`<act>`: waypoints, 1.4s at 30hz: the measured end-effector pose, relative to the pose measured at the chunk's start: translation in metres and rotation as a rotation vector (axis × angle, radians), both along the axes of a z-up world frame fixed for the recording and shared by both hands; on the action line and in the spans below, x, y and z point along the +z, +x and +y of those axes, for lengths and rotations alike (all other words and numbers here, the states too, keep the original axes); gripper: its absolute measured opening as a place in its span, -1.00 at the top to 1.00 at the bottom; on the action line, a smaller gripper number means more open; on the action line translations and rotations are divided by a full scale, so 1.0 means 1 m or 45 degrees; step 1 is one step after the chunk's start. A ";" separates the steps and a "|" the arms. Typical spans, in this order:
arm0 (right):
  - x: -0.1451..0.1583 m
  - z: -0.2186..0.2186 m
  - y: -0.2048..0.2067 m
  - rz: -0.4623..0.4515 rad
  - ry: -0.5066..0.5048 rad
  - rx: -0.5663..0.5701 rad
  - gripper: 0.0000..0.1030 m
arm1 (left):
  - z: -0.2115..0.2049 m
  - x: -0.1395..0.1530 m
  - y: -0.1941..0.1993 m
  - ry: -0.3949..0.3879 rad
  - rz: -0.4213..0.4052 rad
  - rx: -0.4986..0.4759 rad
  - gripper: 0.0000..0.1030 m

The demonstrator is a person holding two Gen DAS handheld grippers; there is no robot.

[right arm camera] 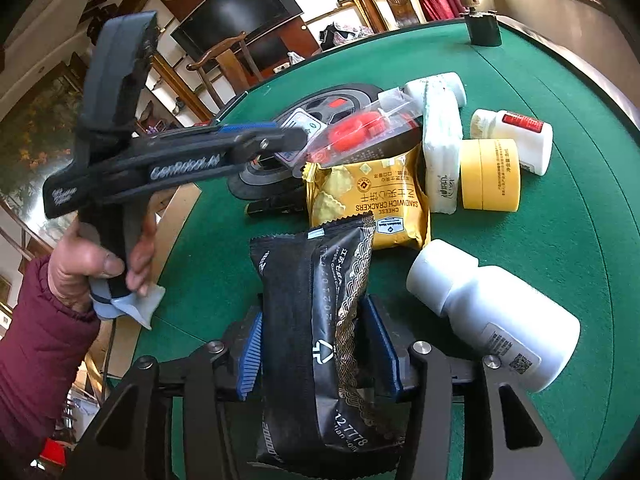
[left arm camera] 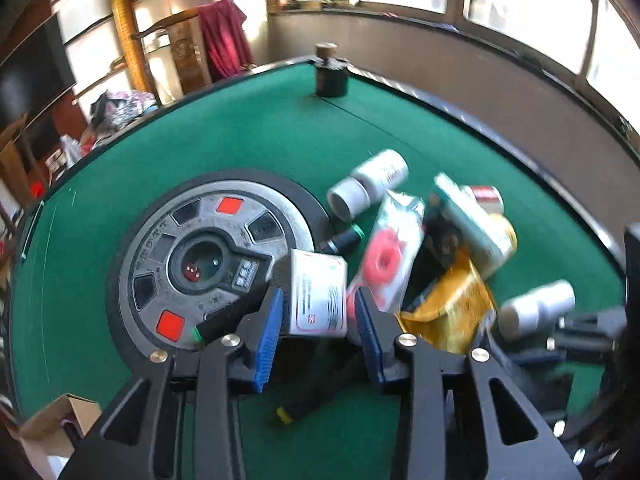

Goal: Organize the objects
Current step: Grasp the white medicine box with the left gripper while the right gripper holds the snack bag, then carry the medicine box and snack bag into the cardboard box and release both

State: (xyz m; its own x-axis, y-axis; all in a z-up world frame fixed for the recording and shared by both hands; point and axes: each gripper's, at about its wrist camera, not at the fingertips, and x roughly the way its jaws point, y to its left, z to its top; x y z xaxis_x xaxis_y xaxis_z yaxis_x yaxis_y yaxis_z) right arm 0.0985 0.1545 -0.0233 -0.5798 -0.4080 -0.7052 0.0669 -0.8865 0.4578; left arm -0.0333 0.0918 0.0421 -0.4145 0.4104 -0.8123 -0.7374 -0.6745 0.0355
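My left gripper (left arm camera: 318, 312) holds a small white box (left arm camera: 318, 294) between its blue pads, above the round dial (left arm camera: 200, 268) in the green table (left arm camera: 240, 140). From the right wrist view the left gripper (right arm camera: 280, 136) reaches over the pile. My right gripper (right arm camera: 320, 344) is shut on a black snack packet (right arm camera: 320, 312). The pile holds a yellow cracker packet (right arm camera: 368, 196), a clear bag with red rings (left arm camera: 386, 260), a tissue pack (right arm camera: 440, 152), a yellow tape roll (right arm camera: 490, 174) and white bottles (right arm camera: 492, 312).
A dark weight with a cork top (left arm camera: 330, 70) stands at the table's far edge. Black markers (left arm camera: 344, 240) lie by the dial. A cardboard box (left arm camera: 60, 420) sits at the near left. Chairs and shelves stand beyond the table.
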 end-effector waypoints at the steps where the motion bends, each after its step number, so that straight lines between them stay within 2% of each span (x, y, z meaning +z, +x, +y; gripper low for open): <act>1: 0.000 0.000 0.000 0.000 -0.003 0.000 -0.03 | 0.000 -0.003 0.002 -0.026 0.008 -0.016 0.30; 5: -0.001 0.001 -0.001 0.001 -0.007 0.000 -0.05 | 0.002 -0.017 0.008 -0.149 0.078 -0.048 0.10; 13: -0.001 0.000 -0.001 0.001 -0.013 0.000 -0.07 | 0.020 -0.027 -0.002 -0.155 0.102 0.038 0.09; 14: -0.001 0.000 -0.002 0.001 -0.013 0.000 -0.07 | 0.020 -0.028 -0.002 -0.154 0.097 0.049 0.22; 15: -0.001 0.000 -0.002 0.001 -0.014 0.000 -0.08 | 0.019 -0.028 -0.002 -0.141 0.088 0.061 0.37; 22: 0.000 -0.002 -0.002 0.002 -0.009 -0.002 -0.10 | -0.004 -0.008 0.015 -0.015 0.080 0.146 0.37; 29: 0.002 -0.007 -0.002 0.001 0.021 -0.004 -0.10 | -0.055 0.033 0.062 0.151 0.094 0.243 0.37; 32: 0.006 -0.018 -0.003 -0.014 0.119 -0.018 -0.09 | -0.082 0.049 0.086 0.224 0.101 0.279 0.37; 37: 0.009 -0.065 -0.011 -0.064 0.535 -0.047 -0.10 | -0.122 0.063 0.113 0.308 0.105 0.348 0.36; 38: 0.008 -0.074 -0.012 -0.071 0.606 -0.047 -0.02 | -0.130 0.064 0.118 0.322 0.106 0.363 0.36; 39: 0.008 -0.079 -0.014 -0.061 0.633 -0.043 0.04 | -0.138 0.065 0.122 0.342 0.102 0.378 0.36; 42: 0.009 -0.087 -0.014 -0.069 0.624 -0.031 0.05 | -0.162 0.066 0.132 0.409 0.083 0.422 0.36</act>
State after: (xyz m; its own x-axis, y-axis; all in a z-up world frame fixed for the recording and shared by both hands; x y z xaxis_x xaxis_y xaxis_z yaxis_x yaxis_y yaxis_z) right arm 0.0843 0.0672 -0.0148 -0.5420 -0.0073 -0.8403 0.0311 -0.9995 -0.0114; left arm 0.0992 -0.0704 0.1076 -0.6117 0.4737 -0.6336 -0.4832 -0.8579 -0.1749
